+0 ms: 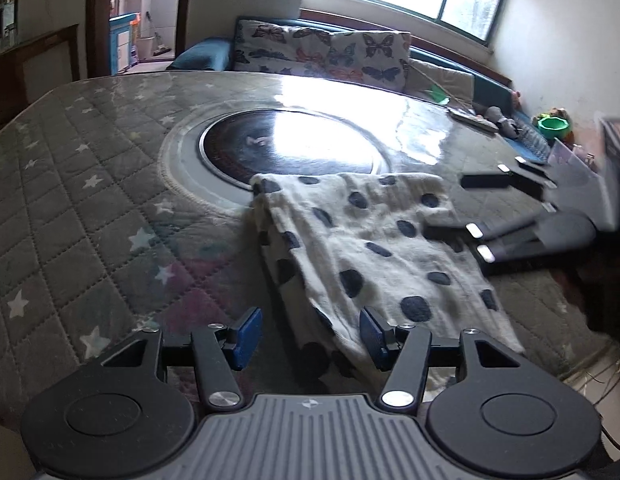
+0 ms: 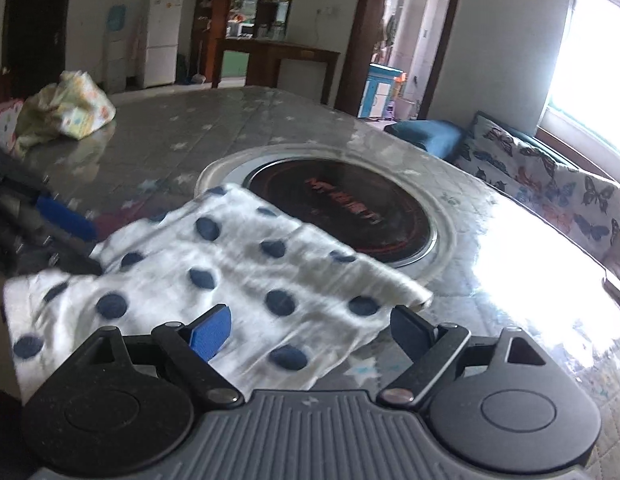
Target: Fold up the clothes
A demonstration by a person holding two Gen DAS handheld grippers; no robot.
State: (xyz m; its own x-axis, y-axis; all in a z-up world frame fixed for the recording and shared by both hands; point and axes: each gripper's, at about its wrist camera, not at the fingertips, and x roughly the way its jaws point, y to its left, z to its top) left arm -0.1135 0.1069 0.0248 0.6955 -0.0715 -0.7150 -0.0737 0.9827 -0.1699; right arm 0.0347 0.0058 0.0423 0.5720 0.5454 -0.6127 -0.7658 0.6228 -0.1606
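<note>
Indoors, a white garment with dark blue dots (image 1: 362, 248) lies across a quilted, star-printed tabletop (image 1: 89, 184) under a clear glossy cover, its far edge overlapping the rim of a round black cooktop (image 1: 285, 148) sunk in the middle. From the left wrist camera the cloth runs from about 12 o'clock down to 6 o'clock, layered, with a doubled edge along its 9 o'clock side, so it appears partly folded; whether another fold is due or this is the finished shape, one moment cannot settle. The left gripper (image 1: 310, 332) hovers low over the near end of the garment, jaws spread with nothing between the blue pads, apparently placed to take or to leave that hem. The right gripper (image 2: 310, 328) sits at the cloth's other side, its jaws likewise spread and empty over the fabric's near corner; in the left camera it shows at 3 o'clock, blurred, beside the garment's edge. Working from opposite sides keeps the soft cloth flat and lets two corners be carried together. At 10 o'clock in the right wrist view, a crumpled pale printed bundle (image 2: 65, 108) waits well apart at the tabletop's far end. A butterfly-print cushion (image 1: 322, 52) lines the window bench beyond.
</note>
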